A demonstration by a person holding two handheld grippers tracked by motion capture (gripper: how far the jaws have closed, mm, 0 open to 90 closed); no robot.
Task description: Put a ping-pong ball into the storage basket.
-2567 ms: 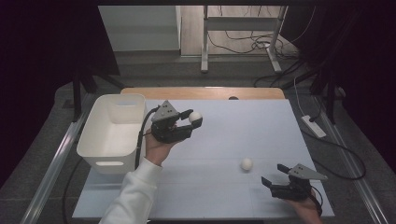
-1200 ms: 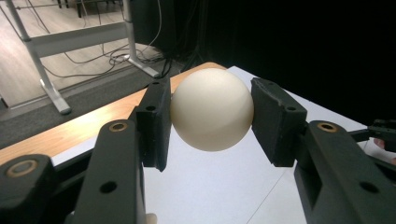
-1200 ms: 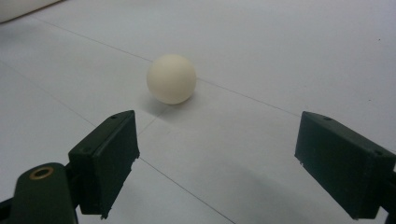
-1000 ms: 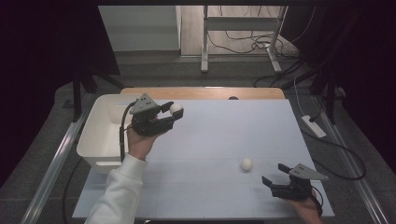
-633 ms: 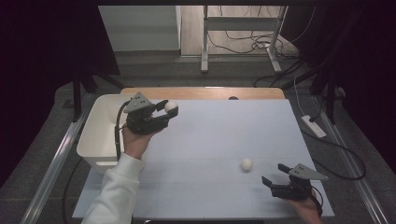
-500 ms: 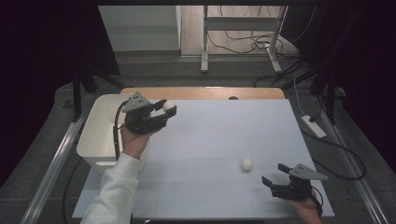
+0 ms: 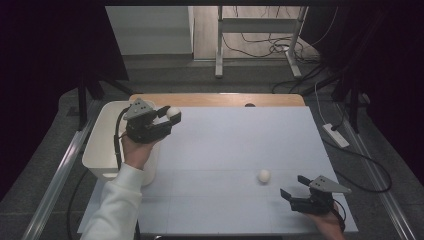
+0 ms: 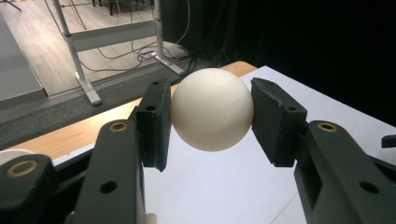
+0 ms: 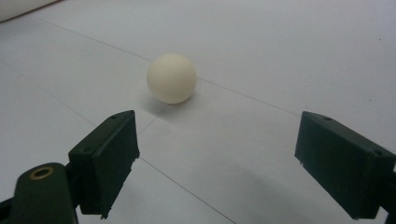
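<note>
A white-topped table (image 7: pixel 235 150) with a wooden far edge carries a cream ball (image 7: pixel 264 175) near its near right corner and a white bin (image 7: pixel 100 145) at its left edge.

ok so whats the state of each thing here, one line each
left gripper: shut on the held ball, raised by the bin's edge
held ball: clamped between the jaws, off the table
second ball: loose on the table
right gripper: jaws open, short of the second ball
white bin: upright, open-topped
</note>
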